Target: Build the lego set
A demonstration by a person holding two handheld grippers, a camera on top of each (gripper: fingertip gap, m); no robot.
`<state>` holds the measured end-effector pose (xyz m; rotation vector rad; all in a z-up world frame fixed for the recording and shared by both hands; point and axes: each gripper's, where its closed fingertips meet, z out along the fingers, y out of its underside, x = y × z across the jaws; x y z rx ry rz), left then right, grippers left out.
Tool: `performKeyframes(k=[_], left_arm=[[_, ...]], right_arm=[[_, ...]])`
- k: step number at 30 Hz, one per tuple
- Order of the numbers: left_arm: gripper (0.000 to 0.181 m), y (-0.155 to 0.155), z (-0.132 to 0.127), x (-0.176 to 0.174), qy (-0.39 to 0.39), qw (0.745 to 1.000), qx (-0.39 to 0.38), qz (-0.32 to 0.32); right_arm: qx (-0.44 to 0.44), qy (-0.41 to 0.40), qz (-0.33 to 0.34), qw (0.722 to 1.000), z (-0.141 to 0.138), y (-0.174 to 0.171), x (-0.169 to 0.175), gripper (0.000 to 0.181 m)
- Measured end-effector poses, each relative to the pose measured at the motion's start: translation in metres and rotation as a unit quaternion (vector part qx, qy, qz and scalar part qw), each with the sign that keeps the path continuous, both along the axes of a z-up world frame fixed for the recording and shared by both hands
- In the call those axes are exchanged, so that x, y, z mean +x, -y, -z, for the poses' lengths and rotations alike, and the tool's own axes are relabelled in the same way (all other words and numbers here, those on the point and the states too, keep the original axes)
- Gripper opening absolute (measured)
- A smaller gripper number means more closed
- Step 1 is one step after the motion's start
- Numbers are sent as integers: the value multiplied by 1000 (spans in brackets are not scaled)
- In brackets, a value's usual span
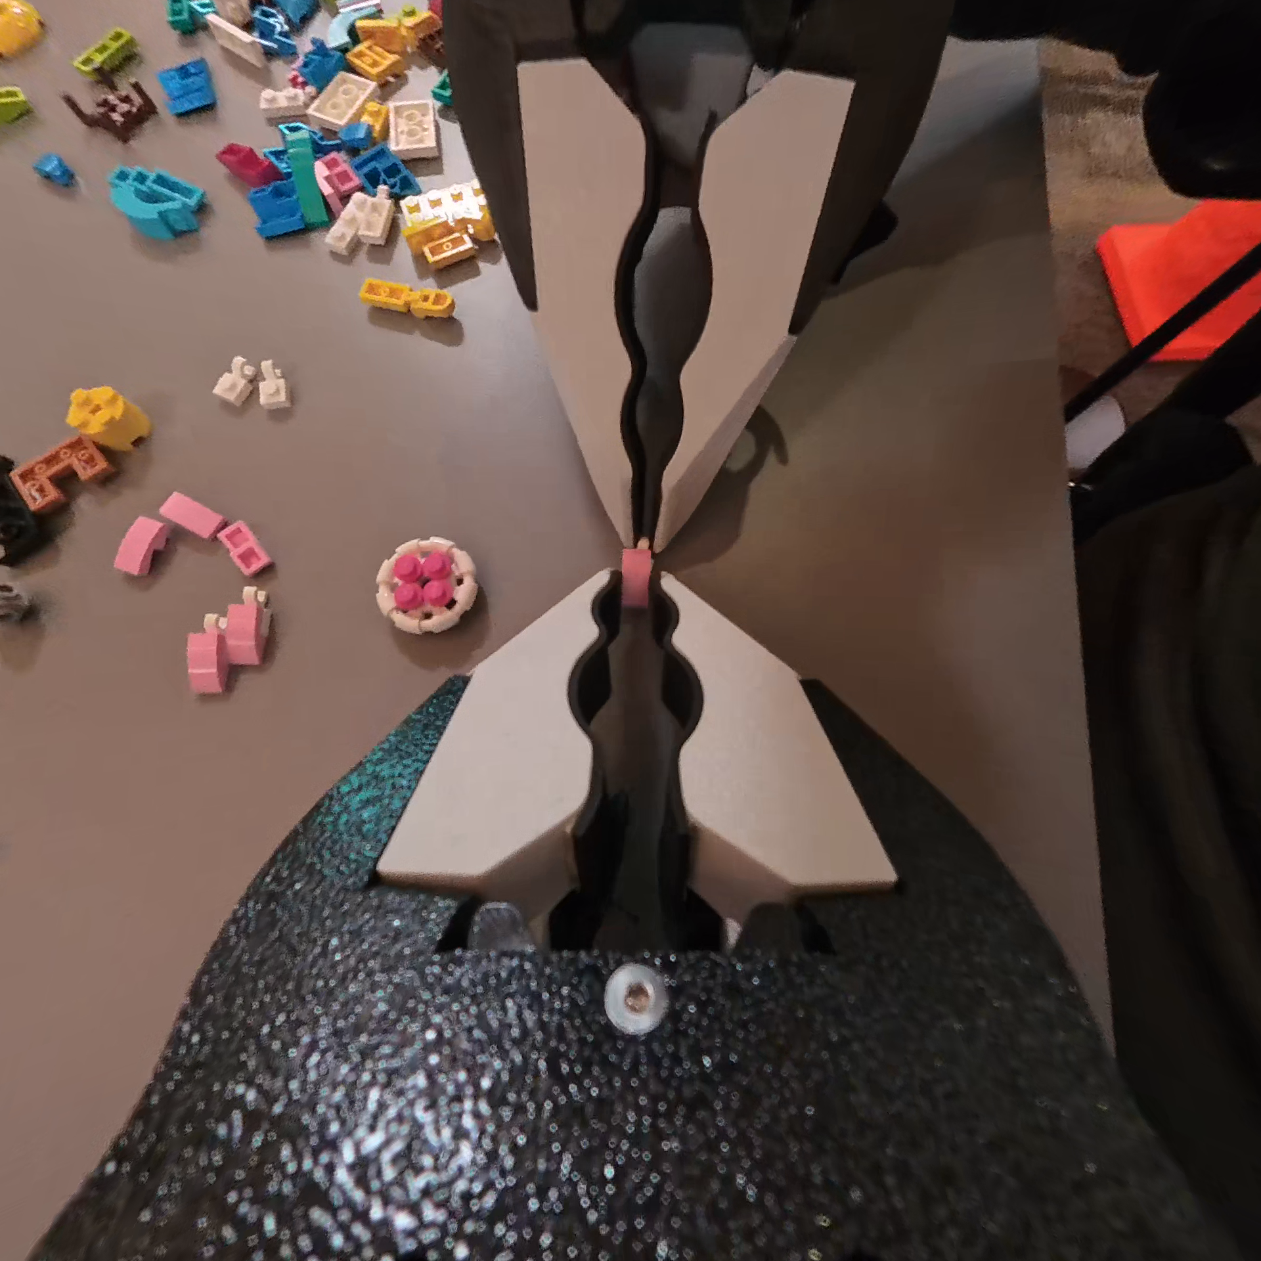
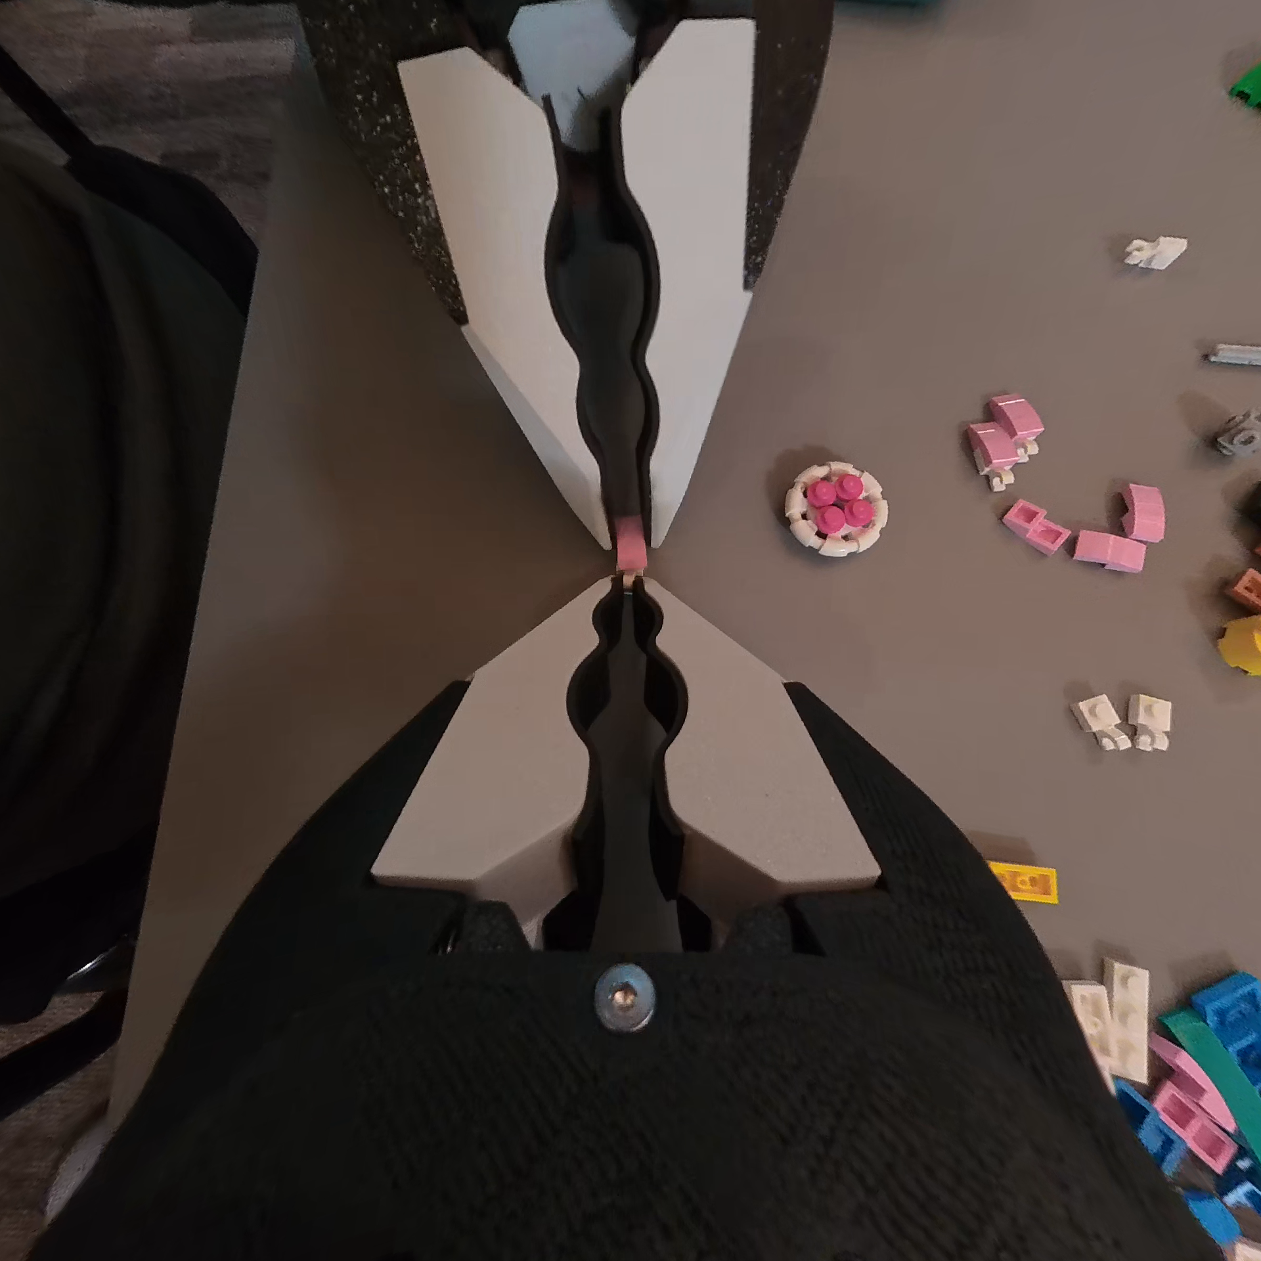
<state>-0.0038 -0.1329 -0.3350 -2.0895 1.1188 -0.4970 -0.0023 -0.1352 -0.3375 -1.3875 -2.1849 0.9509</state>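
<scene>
Step in hand: mating two small parts in mid-air, above bare bench [image 1: 853,614] near its edge. Holding a small pink brick [image 1: 637,585] end-on in the left claw [image 1: 637,592], clamped tight, with part of the brick proud of the tips. Gripping a much smaller pale piece [image 2: 628,579] in the right claw [image 2: 628,584], pinched shut on it; too little showing to name its type. Aligned tip to tip, nose against nose, with pink and pale touching or all but. Cannot tell whether seated. Judged as a press-fit under way, not finished.

Lying on the bench, well to the side: round white dish with four magenta studs [image 1: 426,585], loose pink curved bricks [image 1: 140,546], two white clip plates [image 1: 252,389], and a mixed heap of coloured bricks [image 1: 341,123] farther off. Probably early in the build, going by the number of loose parts.

Next: push straight along the common axis, no twist, both grips firm. Small contact faces, so likely to slip sideways or pop out if off-line. Then release one side only and check the join before setting down.
</scene>
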Motion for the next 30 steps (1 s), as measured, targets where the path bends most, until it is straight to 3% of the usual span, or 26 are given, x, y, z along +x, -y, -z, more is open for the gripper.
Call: performKeyframes(k=[1, 13, 18, 23, 27, 30], left_arm=[[6, 0, 0, 0, -6, 1000, -1, 7], [5, 3, 4, 0, -120, 989, -33, 76], [6, 2, 4, -2, -117, 991, -19, 65], [26, 7, -2, -3, -82, 995, -4, 54], [46, 2, -30, -3, -77, 985, 145, 47], [52, -3, -39, -10, -137, 952, 271, 47]], right_arm=[[4, -1, -1, 1000, 0, 0, 0, 2], [-17, -12, 0, 1000, 0, 1, 0, 2], [-37, -15, 3, 999, -1, 1, 0, 2], [-57, -17, 11, 998, -1, 0, 0, 2], [-78, -10, 49, 996, -7, -6, -2, 2], [-127, -32, 59, 990, -27, -2, -6, 1]])
